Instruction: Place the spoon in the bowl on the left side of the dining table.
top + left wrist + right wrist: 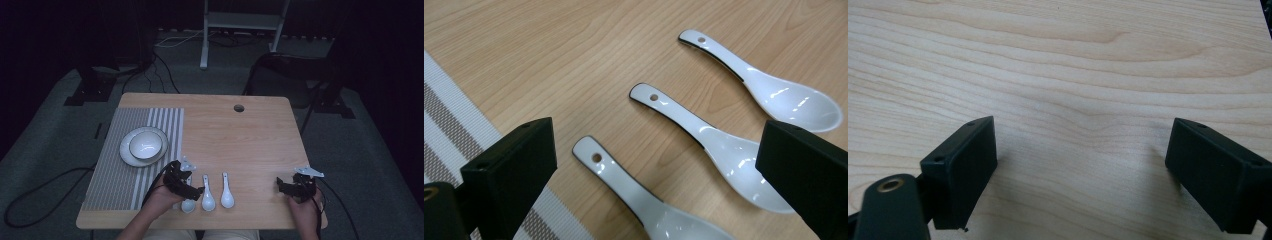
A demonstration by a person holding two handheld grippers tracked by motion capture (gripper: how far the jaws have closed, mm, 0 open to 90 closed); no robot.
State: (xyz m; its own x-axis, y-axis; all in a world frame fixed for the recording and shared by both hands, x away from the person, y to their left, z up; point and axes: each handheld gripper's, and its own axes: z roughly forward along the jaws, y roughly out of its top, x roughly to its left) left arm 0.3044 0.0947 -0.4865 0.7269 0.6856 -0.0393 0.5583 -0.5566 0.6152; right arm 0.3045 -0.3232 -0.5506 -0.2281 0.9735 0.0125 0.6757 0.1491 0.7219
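Three white ceramic spoons lie side by side near the table's front edge, handles pointing away from the person: the left spoon (188,204) (624,187), the middle spoon (207,197) (704,135) and the right spoon (227,194) (769,85). My left gripper (186,184) (654,150) hovers open just above the left spoon's handle, which lies between the wide-apart jaws. My right gripper (289,188) (1080,145) stands open low over bare wood at the front right, nothing between its jaws.
A grey striped placemat (112,170) (444,100) covers the table's left side. On it a white bowl (145,144) sits in a white plate (127,155). The wooden table (240,145) has a cable hole (239,108) near its far edge.
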